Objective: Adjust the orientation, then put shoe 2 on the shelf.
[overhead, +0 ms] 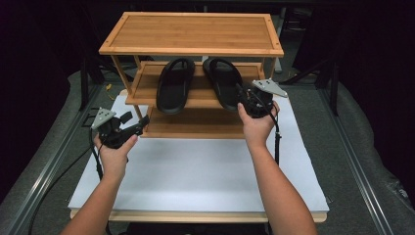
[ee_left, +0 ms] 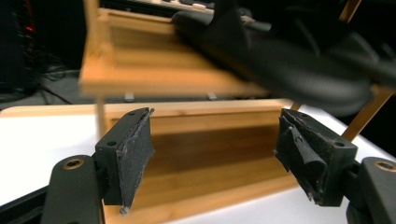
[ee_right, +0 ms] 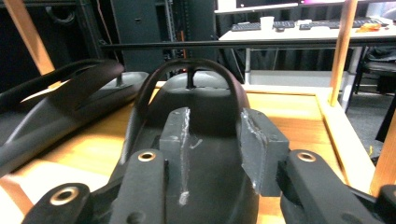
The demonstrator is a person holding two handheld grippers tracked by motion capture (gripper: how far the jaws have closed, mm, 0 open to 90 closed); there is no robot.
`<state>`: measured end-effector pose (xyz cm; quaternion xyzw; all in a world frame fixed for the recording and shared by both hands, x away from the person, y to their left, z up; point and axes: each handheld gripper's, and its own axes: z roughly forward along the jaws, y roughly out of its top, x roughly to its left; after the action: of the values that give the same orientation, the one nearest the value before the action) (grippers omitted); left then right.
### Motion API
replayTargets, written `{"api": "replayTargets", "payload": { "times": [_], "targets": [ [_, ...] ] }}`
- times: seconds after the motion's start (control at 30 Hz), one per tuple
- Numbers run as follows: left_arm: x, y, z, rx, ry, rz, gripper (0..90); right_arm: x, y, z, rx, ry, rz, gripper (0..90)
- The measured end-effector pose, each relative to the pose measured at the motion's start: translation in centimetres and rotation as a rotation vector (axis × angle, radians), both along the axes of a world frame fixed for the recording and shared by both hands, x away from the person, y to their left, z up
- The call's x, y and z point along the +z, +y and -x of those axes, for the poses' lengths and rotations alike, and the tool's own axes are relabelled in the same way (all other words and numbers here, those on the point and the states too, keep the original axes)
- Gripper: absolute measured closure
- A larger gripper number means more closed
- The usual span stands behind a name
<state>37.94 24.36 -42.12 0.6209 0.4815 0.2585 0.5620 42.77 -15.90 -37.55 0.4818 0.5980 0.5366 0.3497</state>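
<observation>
Sandal (ee_right: 196,140) heel between parted right tongs (ee_right: 215,144)

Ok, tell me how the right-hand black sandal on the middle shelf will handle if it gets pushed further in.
The right sandal lies flat on its sole on the middle shelf, so it should slide, not roll or tip. It looks like moulded foam: probably light, bending a little. Its heel overhangs the shelf's front edge, so a sideways nudge from the right gripper might swing it.
</observation>
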Motion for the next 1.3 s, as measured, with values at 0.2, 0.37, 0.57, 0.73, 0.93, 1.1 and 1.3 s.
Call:
{"api": "replayTargets", "payload": {
  "times": [0.2, 0.37, 0.57, 0.73, 0.93, 1.1, 1.3],
  "targets": [
    [1.8, -0.9, -1.7, -0.017, 0.002, 0.04, 26.5, 0.0, -0.3, 1.4, 0.046, 0.002, -0.018, 57.6],
    [2.2, -1.3, -2.5, -0.038, 0.008, 0.053, 28.8, -0.1, -0.6, 2.3, 0.085, 0.018, -0.001, 56.4],
    [2.1, -1.9, -3.2, -0.063, 0.03, 0.061, 30.7, 0.0, -0.7, 2.1, 0.083, 0.008, -0.009, 55.6],
    [2.4, -2.2, -3.3, -0.074, 0.04, 0.067, 36.2, -0.6, -0.6, 1.3, 0.096, 0.033, -0.026, 55.6],
    [2.5, -2.7, -3.5, -0.096, 0.042, 0.088, 39.7, -0.6, 0.1, 1.3, 0.069, 0.031, -0.003, 52.8],
    [2.4, -3.5, -3.8, -0.12, 0.051, 0.084, 43.4, -0.7, -0.4, 1.1, 0.051, 0.057, -0.034, 51.8],
    [2.6, -4.5, -4.3, -0.13, 0.057, 0.053, 47.8, -0.7, -0.3, 1.0, 0.048, 0.06, -0.049, 49.6]
  ]
}}
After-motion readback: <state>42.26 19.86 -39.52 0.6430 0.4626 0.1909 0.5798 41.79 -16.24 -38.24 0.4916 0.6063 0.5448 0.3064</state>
